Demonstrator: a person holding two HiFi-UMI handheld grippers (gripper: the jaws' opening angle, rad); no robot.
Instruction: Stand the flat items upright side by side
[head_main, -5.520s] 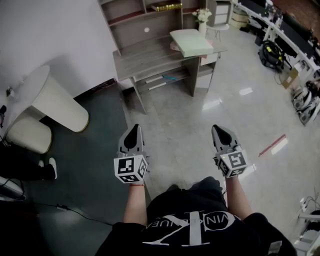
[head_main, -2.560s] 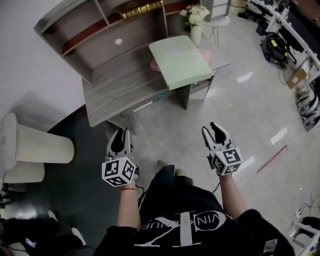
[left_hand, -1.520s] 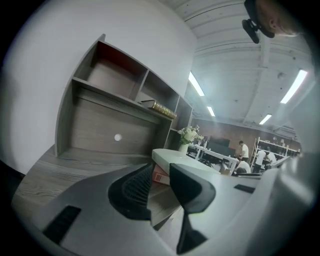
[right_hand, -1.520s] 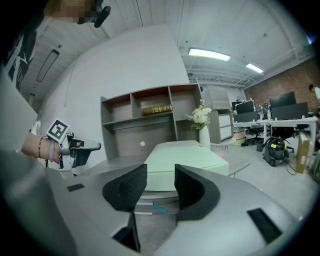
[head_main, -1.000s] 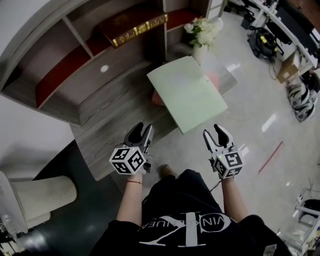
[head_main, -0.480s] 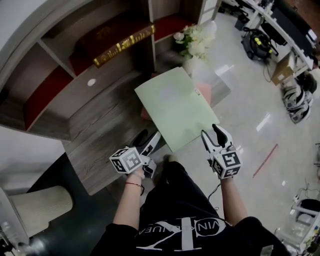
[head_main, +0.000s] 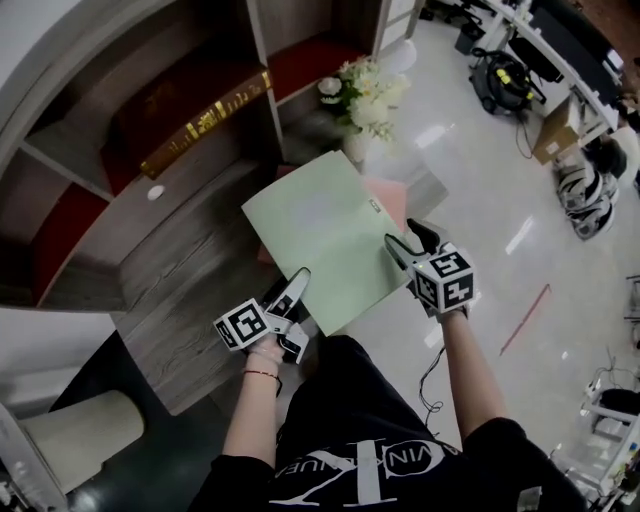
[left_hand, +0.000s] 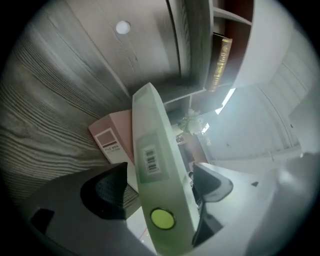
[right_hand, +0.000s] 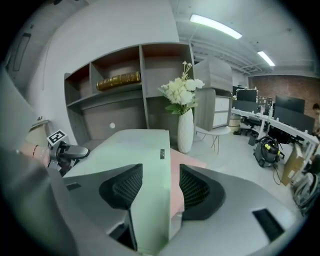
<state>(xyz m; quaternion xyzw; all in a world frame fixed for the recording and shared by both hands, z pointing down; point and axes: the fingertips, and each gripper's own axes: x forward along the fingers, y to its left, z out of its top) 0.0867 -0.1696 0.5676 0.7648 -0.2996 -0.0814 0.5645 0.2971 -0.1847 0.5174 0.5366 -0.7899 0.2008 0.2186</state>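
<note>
Lying flat on grainy wooden desk (head_main: 190, 290), atop pink box (head_main: 392, 193): smooth pale-green rectangular file box (head_main: 315, 235). Astride its 7 o'clock spine, left gripper (head_main: 289, 289), just opened wide; astride 3 o'clock edge, right gripper (head_main: 405, 243), also opening, unclamped.

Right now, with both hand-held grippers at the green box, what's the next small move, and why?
Probably close both. The left hand-held gripper and right hand-held gripper have just been opening their jaws; each straddles an edge of the green box, pads not pressing. It lies flat on the pink box, so grip it before tipping it upright.
</note>
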